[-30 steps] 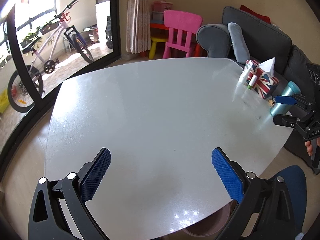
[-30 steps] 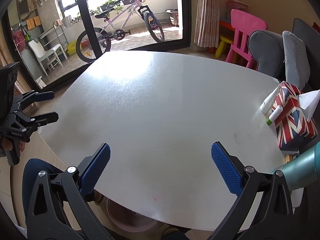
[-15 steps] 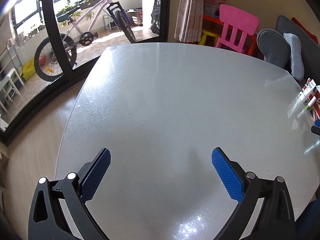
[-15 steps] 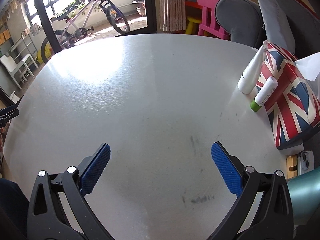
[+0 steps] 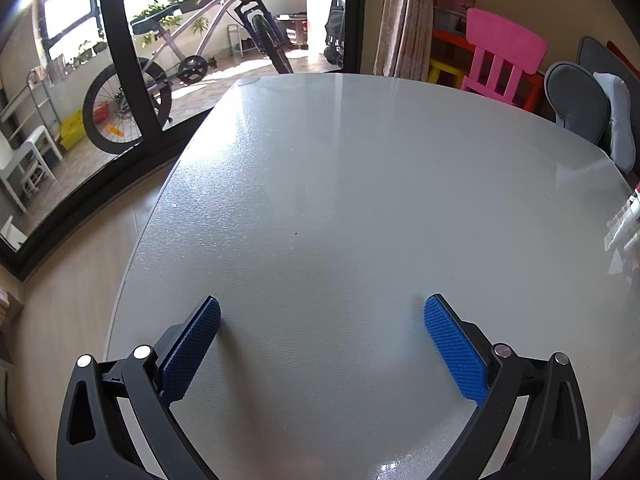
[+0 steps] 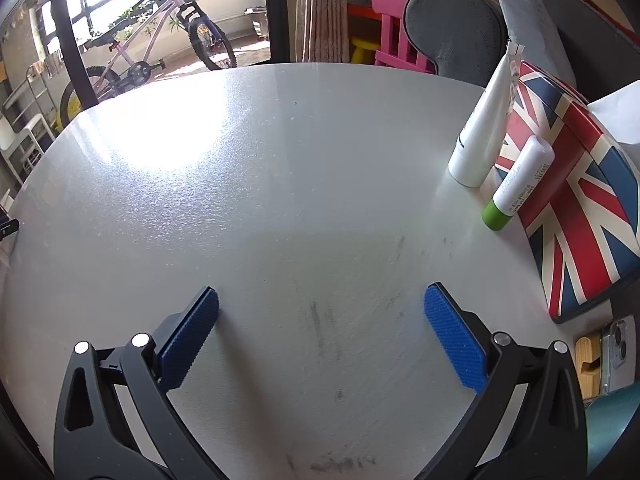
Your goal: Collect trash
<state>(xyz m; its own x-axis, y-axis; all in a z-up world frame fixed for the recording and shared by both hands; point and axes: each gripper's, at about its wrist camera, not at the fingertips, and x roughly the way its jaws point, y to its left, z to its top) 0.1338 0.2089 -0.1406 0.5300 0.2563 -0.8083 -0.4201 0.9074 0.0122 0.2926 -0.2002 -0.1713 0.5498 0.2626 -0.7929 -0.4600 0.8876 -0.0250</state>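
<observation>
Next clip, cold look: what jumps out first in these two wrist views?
The Union Jack tissue box at the table's right edge grabs the eye, with a white tube and a green-capped stick leaning on it. Behind the table, a pink chair and a bicycle beyond the glass stand out. Both the left gripper and right gripper hang open over bare tabletop.

Two wrist views low over one shared table [image 5: 360, 184], facing the window side.

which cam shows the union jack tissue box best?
Right wrist: the Union Jack tissue box shows nearly whole, two tubes leaning on it. In the left wrist view the box itself is cut off; only the tubes show at the edge.
</observation>
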